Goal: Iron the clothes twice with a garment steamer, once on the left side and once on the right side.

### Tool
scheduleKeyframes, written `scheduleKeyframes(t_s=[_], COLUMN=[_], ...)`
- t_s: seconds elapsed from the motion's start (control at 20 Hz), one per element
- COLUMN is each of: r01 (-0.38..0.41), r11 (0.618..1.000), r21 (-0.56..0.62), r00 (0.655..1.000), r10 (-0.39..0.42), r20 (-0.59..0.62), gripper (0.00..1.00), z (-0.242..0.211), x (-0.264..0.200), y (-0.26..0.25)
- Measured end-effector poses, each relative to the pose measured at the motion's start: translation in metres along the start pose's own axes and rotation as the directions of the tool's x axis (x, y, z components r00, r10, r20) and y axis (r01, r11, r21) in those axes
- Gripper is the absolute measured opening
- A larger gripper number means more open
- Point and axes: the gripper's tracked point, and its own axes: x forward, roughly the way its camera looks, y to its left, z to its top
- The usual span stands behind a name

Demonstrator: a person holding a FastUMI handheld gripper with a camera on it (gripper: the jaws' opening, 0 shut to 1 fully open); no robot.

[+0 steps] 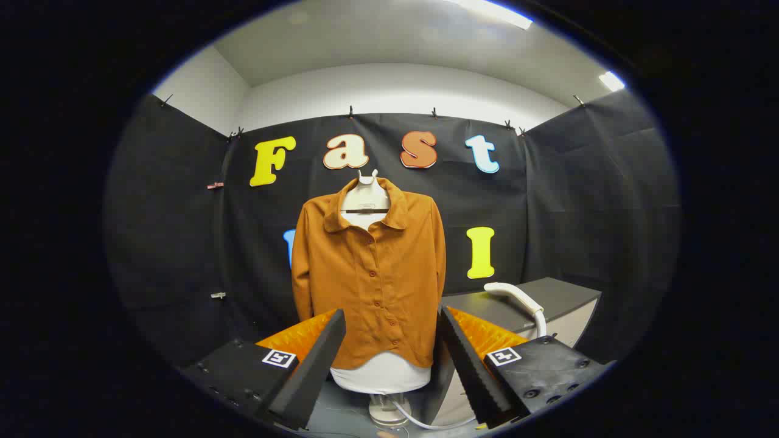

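Your claw (pixel 389 371) is released, fingers spread, holding nothing. An orange shirt (pixel 371 274) hangs on a white mannequin straight ahead; the white steamer (pixel 517 296) lies on the surface (pixel 566 295) beside it.

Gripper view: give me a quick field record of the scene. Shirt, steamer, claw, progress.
shirt: orange button-up shirt on a white mannequin torso, upright, beyond the claw
steamer: white steamer head lying on the grey cabinet to the shirt's right, hose trailing down toward the stand base
claw: claw open, fingers spread, holding nothing
progress: steamer not yet picked up
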Motion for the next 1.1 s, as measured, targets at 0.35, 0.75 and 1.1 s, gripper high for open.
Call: scheduleKeyframes(t_s=[0.35,0.75,1.1], r01=[0.012,0.034,0.078], r11=[1.0,0.999,0.997], r21=[-0.003,0.005,0.003], r00=[1.0,0.999,0.996], r10=[-0.011,-0.035,-0.078], r20=[0.021,0.04,0.042], gripper=[0.98,0.98,0.98], z=[0.005,0.011,0.012], x=[0.001,-0.006,-0.01], y=[0.001,0.0,0.0])
